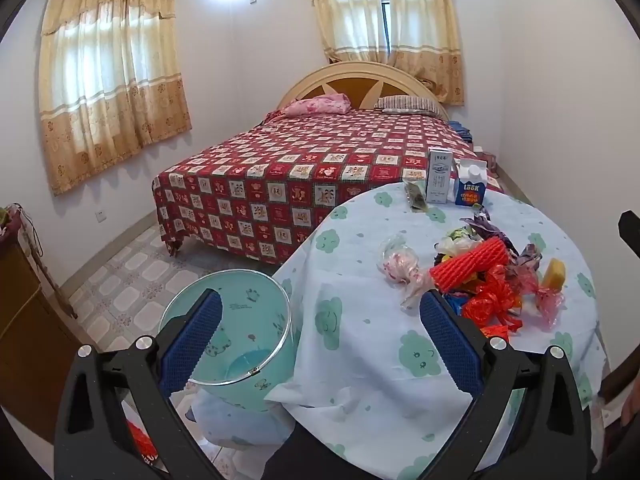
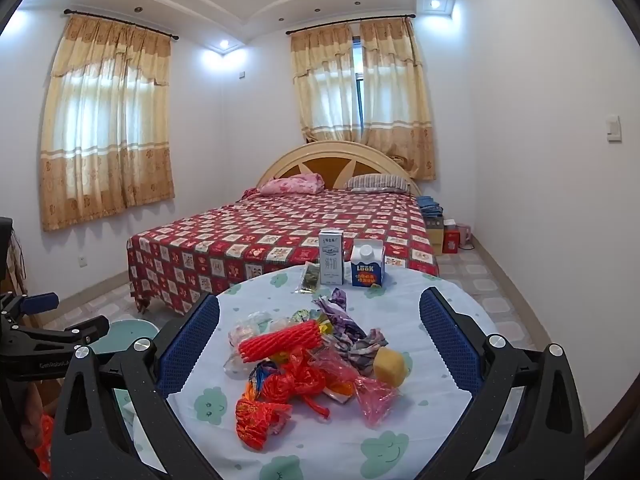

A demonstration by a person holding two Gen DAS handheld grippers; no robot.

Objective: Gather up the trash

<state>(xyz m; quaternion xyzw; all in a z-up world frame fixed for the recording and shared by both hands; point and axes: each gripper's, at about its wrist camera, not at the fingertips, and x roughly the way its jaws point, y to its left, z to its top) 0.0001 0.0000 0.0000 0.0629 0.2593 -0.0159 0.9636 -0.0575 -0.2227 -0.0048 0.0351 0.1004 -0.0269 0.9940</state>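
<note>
The left gripper (image 1: 320, 344) hangs with its jaws spread wide and nothing between them, over the near edge of a round table (image 1: 360, 360) draped in a pale cloth with green cloud faces. Only the left wrist view looks into the bin (image 1: 232, 340): a teal pail with a metal rim, standing on the tiled floor just beside the table's left edge, and between the fingers it shows bare teal inside. In the right wrist view the bin (image 2: 124, 334) is just a sliver of rim behind the left gripper (image 2: 56, 320), seen from the side at the frame's left edge. The right gripper (image 2: 320, 340) is likewise wide open and holds nothing, and its camera looks squarely onto the trash pile (image 2: 316, 368) in the middle of the table: a red foam net (image 2: 280, 342), crumpled red, pink and purple wrappers, and a yellow sponge (image 2: 390, 366) at the pile's right edge. From the left camera the pile (image 1: 488, 280) sits off to the right, past the right finger. Two cartons (image 2: 352, 266) stand upright at the table's far edge, apart from the pile. Behind is a bed (image 2: 280, 236) with a red patterned cover.
</note>
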